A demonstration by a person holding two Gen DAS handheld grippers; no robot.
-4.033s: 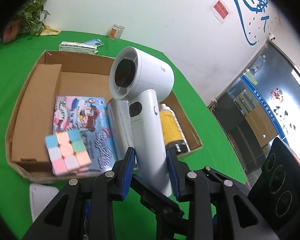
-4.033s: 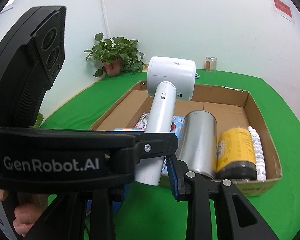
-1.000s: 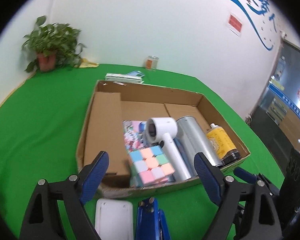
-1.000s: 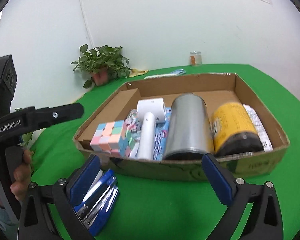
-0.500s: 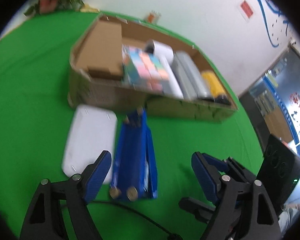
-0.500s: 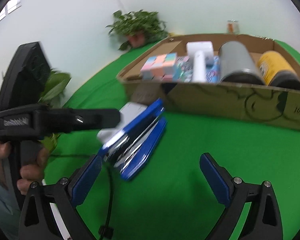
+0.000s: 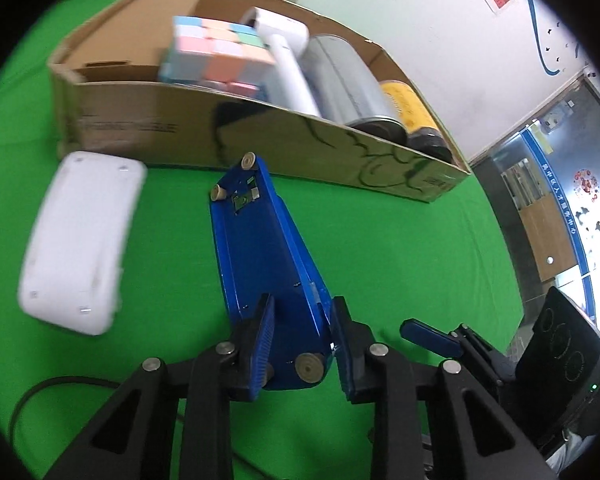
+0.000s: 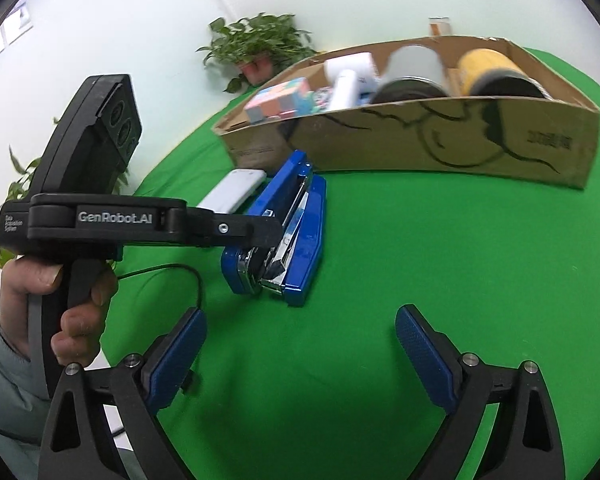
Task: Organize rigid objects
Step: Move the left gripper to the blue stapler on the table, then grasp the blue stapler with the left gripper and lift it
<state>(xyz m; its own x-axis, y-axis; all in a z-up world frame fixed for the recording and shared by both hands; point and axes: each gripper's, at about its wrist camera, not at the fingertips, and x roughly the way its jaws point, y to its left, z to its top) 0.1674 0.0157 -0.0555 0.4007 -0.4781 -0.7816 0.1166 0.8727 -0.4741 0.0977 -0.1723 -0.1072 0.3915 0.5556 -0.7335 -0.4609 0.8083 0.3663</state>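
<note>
Left gripper (image 7: 300,344) had just been closing, and its jaws pinched the near end of the blue stapler (image 7: 264,256). Stapler lay on its side on the green cloth (image 7: 400,248), just in front of the cardboard box (image 7: 148,128), its far end close to the box's front wall; touching or not, couldn't tell.

Right gripper (image 8: 300,356) had its jaws spread wide with nothing between them, pads above bare cloth, nearer the camera than the stapler and well apart from the box.

White flat device (image 7: 80,244) lay on the cloth to the left of the stapler, also in front of the box, not touching the stapler.

Inside the box, left to right: pastel puzzle cube (image 7: 216,56), white hair dryer (image 7: 284,52), silver cylinder (image 7: 348,84), yellow can (image 7: 412,112).

In the right wrist view a hand (image 8: 60,300) gripped the left gripper's handle, and a potted plant (image 8: 260,44) stood behind the box.
</note>
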